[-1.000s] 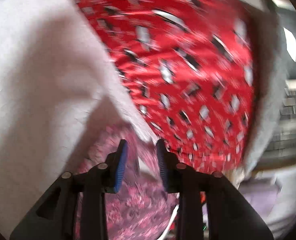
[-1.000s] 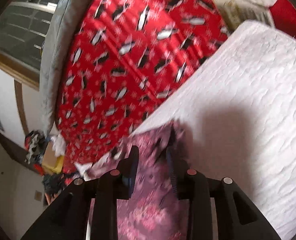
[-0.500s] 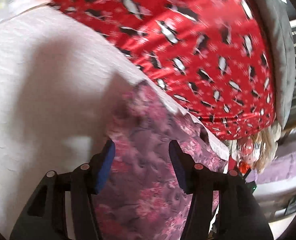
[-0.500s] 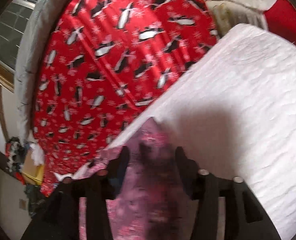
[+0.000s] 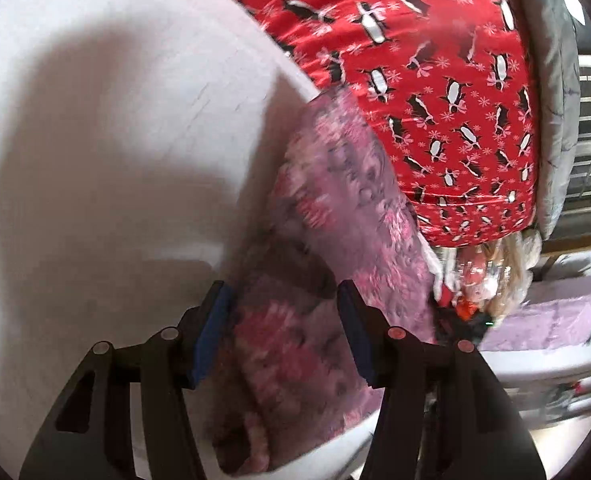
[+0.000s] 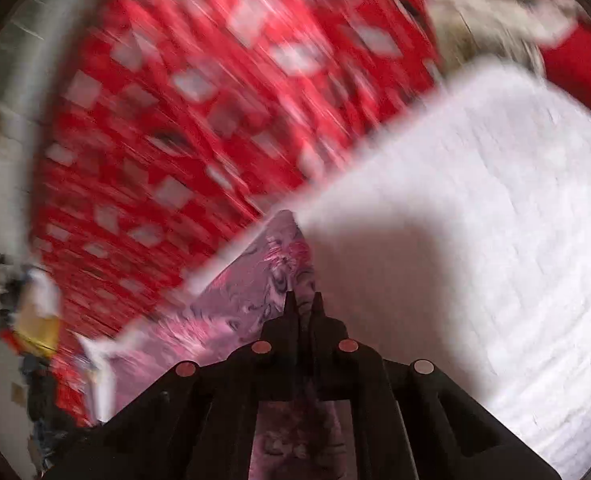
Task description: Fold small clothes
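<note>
A small pink and purple floral garment (image 5: 335,208) lies at the edge of a white quilted surface (image 5: 115,140). My left gripper (image 5: 283,304) is open, its blue pads on either side of a fold of the garment, just above it. In the right wrist view the garment (image 6: 231,312) shows a pointed corner. My right gripper (image 6: 301,300) is shut on the garment near that corner. This view is blurred by motion.
A red cover with a penguin print (image 5: 435,80) lies beyond the white surface (image 6: 475,240), with a grey padded edge (image 5: 555,80) and a window behind. Clutter (image 5: 483,280) and a purple box (image 5: 547,312) are at the right. More clutter (image 6: 27,304) is at the left.
My right gripper has closed on the garment's corner. My left gripper has opened wider, and the garment has swung to the right in its view.
</note>
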`<action>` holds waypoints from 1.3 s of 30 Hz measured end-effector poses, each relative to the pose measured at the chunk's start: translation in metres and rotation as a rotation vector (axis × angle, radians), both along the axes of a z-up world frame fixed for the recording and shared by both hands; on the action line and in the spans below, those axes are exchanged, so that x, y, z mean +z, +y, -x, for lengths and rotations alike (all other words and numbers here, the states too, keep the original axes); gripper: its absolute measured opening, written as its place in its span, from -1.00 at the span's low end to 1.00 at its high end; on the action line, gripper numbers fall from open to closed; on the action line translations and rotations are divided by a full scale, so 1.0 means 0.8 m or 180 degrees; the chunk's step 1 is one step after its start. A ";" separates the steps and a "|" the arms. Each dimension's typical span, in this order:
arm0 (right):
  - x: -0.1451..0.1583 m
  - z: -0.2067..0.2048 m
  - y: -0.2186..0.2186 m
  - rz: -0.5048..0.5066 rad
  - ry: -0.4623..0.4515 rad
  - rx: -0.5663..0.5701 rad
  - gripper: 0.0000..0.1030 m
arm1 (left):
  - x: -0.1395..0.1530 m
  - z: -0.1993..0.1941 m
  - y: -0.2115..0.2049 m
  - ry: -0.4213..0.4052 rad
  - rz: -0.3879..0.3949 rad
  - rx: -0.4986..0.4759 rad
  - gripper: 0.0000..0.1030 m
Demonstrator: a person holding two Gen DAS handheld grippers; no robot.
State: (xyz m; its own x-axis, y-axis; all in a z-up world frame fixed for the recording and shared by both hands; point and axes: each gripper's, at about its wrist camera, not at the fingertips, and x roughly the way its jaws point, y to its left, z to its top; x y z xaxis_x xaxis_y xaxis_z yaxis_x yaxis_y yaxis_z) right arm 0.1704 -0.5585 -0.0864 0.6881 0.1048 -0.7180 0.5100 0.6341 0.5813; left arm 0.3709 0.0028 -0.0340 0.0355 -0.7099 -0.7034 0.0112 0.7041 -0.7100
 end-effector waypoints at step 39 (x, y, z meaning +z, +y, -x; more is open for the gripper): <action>0.013 0.192 0.069 -0.0079 -0.0225 0.0214 -0.34 | 0.000 0.134 0.012 -0.0404 -0.0194 0.0082 -0.38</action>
State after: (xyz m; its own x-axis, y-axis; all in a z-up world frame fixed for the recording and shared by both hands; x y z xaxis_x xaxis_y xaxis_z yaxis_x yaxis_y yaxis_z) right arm 0.0165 -0.5035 -0.0758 0.7278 0.1696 -0.6645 0.4239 0.6504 0.6303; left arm 0.2633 0.0128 -0.0340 0.1448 -0.6636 -0.7340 0.0795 0.7472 -0.6598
